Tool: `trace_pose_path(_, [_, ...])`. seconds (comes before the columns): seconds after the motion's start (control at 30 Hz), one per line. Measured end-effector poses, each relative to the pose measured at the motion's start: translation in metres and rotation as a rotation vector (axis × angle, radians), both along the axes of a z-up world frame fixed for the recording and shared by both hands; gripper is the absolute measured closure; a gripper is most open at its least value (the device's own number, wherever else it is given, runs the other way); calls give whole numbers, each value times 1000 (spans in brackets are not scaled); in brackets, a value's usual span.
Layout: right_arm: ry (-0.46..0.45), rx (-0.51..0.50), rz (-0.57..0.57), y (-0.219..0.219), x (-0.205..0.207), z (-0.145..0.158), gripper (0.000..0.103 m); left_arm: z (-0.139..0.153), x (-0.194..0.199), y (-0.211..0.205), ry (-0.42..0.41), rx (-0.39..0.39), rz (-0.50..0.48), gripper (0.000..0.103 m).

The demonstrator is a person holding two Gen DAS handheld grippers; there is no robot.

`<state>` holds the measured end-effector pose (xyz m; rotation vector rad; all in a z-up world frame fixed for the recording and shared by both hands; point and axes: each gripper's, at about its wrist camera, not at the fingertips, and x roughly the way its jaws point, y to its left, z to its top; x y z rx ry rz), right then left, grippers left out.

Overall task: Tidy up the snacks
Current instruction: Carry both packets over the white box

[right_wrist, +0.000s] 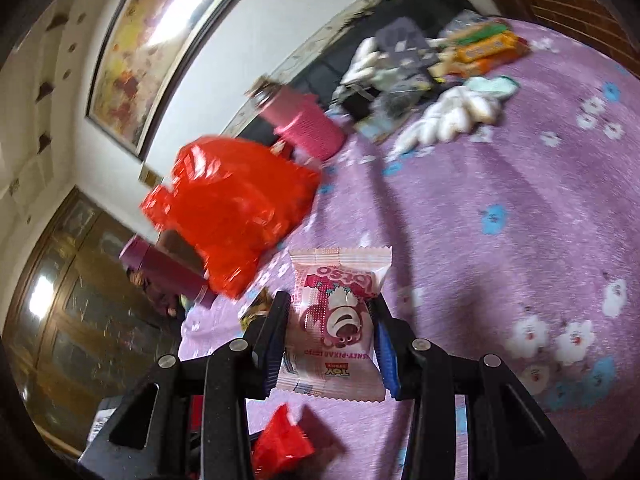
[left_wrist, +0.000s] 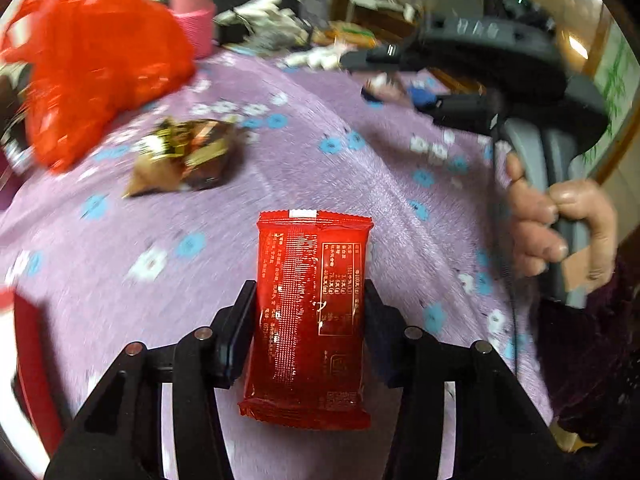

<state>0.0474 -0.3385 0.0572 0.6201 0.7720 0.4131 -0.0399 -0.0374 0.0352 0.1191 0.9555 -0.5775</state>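
Hand (left_wrist: 560, 232) — left wrist view only

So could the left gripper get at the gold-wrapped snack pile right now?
Probably not as it stands. The left gripper is already shut on a red packet, so its jaws are full. The path itself looks free: only bare purple cloth lies between it and the snack pile.

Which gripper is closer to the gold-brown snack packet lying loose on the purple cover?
Left. The left gripper, holding a red packet, is just short of the gold-brown packet. The right gripper is farther off, across the cover.
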Motion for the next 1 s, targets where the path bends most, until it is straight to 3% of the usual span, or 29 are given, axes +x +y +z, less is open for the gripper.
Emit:
trace_pose_path(0.2, [-31, 18, 188, 43, -8, 3, 62, 23, -37, 50, -60, -103, 100, 55])
trace_pose_path(0.37, [-35, -7, 327, 96, -27, 12, 63, 50, -65, 105, -157, -113, 204, 55])
trace_pose_path(0.53, [-47, -39, 460, 174, -55, 18, 63, 64, -86, 167, -228, -119, 336, 55])
trace_pose_path(0.77, [-55, -82, 639, 282, -88, 19, 63, 61, -100, 252, -259, -111, 541, 55])
trace_pose_path(1.0, [-28, -124, 753, 352, -113, 6, 63, 39, -107, 300, -232, -84, 660, 55])
